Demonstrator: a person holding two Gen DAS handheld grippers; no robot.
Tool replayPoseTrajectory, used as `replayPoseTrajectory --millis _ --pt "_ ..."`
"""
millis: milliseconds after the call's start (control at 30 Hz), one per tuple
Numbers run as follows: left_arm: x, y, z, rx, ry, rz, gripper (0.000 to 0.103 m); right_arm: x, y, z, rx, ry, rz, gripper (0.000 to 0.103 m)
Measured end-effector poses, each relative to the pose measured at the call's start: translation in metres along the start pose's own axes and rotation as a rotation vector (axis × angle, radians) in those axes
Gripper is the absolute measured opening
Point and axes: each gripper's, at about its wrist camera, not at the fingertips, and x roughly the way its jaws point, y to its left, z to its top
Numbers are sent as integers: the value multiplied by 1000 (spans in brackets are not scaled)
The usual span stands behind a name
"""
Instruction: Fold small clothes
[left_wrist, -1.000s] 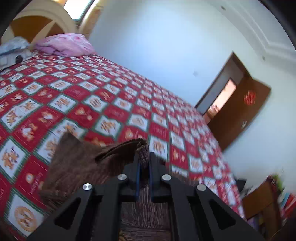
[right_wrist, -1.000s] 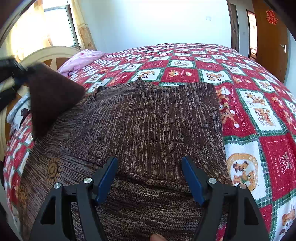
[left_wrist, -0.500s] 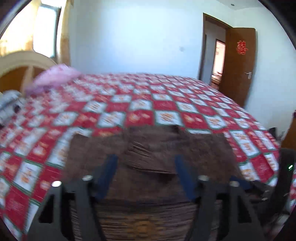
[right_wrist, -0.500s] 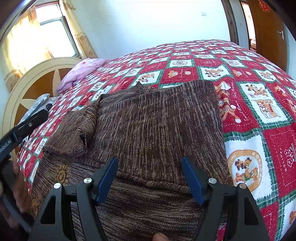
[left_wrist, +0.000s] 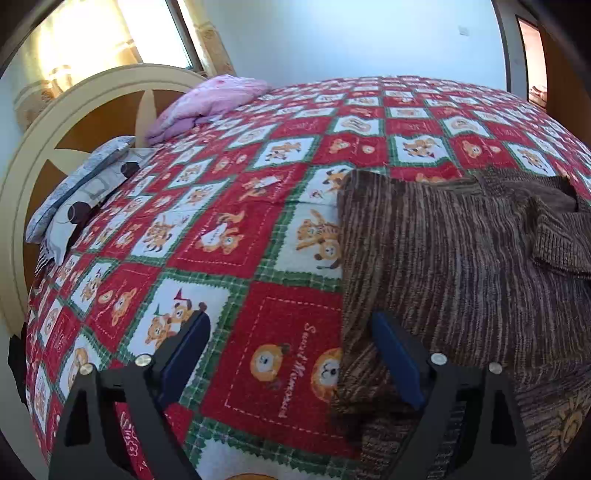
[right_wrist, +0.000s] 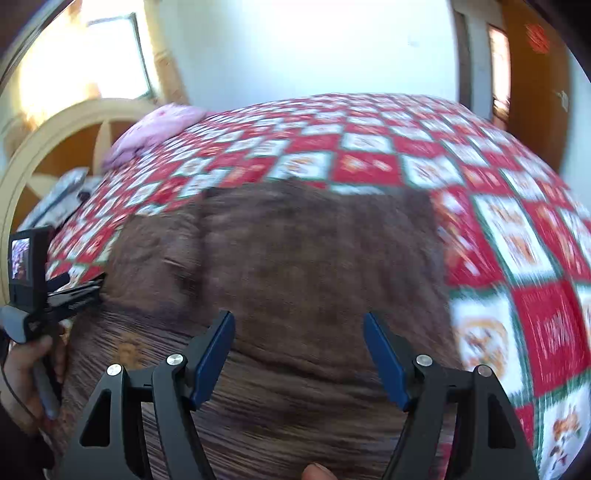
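A brown knit sweater (left_wrist: 461, 266) lies flat on the red patterned bedspread (left_wrist: 229, 229), with a sleeve (left_wrist: 554, 236) folded in over its body. My left gripper (left_wrist: 291, 354) is open and empty, low over the sweater's left edge; its right finger is over the knit, its left finger over the quilt. In the right wrist view the sweater (right_wrist: 295, 258) fills the middle, blurred by motion. My right gripper (right_wrist: 299, 354) is open and empty above the sweater's lower part. The left gripper's handle and camera (right_wrist: 26, 266) show at that view's left edge.
A pink pillow (left_wrist: 210, 103) and a grey patterned pillow (left_wrist: 81, 184) lie against the cream headboard (left_wrist: 44, 122) at the far left. A window (left_wrist: 92, 33) is behind it. A brown door (right_wrist: 535, 88) stands at the right.
My left gripper let go of the sleeve, which now lies folded over the sweater's body, opened, and swung left to the sweater's left edge. My right gripper stayed open and is shifting slightly.
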Motion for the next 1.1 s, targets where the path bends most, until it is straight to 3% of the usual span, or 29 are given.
replayPoseTrajectory --millis 100,200,267,300,367,467,533,667,767,900,967,1000,1033,1100 --pt "-2 0 -2 -17 -12 -7 95 18 58 24 -159 -8 -32 73" --pt "2 5 -4 -47 -12 -26 98 66 94 37 -223 116 -11 73" --pt "6 10 -5 -76 -1 -54 100 97 104 38 -271 162 -87 73" --pt "8 12 -5 -88 5 -66 102 103 100 39 -272 157 -114 72" --pt "12 17 -6 -122 20 -102 103 100 70 48 -137 135 -100 72" --pt "14 20 -7 -147 28 -137 103 82 2 51 76 108 -218 72" --pt "14 17 -7 -141 24 -129 103 63 -32 45 139 84 -293 72" --pt "14 20 -7 -141 19 -127 103 32 -44 29 178 65 -168 67" --pt "14 20 -7 -141 18 -126 103 19 -22 17 186 77 43 56" --pt "14 21 -7 -153 19 -142 103 33 15 6 173 158 157 54" --pt "12 23 -8 -161 14 -155 103 42 23 1 149 178 137 37" --pt "12 24 -9 -165 13 -161 103 45 23 0 142 178 119 15" --pt "11 24 -9 -169 11 -167 103 44 23 -2 138 170 116 7" --pt "10 25 -10 -175 6 -178 103 38 23 -7 123 166 107 2"
